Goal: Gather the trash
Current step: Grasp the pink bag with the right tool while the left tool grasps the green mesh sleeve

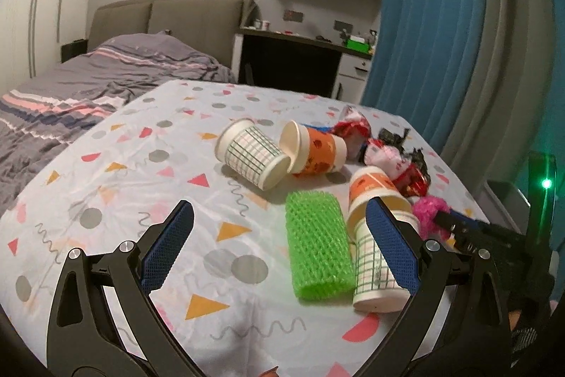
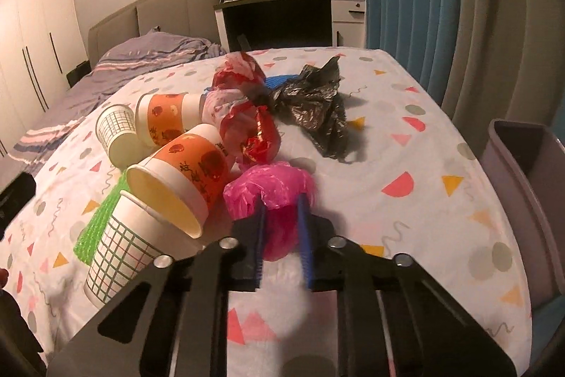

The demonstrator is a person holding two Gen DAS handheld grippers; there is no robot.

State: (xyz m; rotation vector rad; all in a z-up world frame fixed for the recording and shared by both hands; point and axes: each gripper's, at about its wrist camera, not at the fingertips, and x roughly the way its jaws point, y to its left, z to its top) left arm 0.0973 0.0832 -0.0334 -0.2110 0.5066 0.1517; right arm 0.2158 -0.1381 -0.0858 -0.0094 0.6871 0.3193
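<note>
Trash lies on a patterned tablecloth (image 1: 116, 172). My right gripper (image 2: 282, 204) is shut on a crumpled pink plastic bag (image 2: 272, 189), which also shows in the left wrist view (image 1: 429, 211). My left gripper (image 1: 279, 235) is open and empty above a green foam net sleeve (image 1: 317, 253). Its right finger overlaps a grid-pattern cup (image 1: 374, 271) nested with an orange cup (image 1: 374, 189). Two more paper cups (image 1: 254, 158) (image 1: 314, 152) lie on their sides further back. Red-and-white wrappers (image 2: 247, 126) and a black plastic bag (image 2: 314, 105) lie behind.
A grey bin (image 2: 526, 186) stands off the table's right edge. A bed (image 1: 88, 83) is to the left, a dark desk (image 1: 293, 59) behind, blue curtains (image 1: 423, 23) to the right.
</note>
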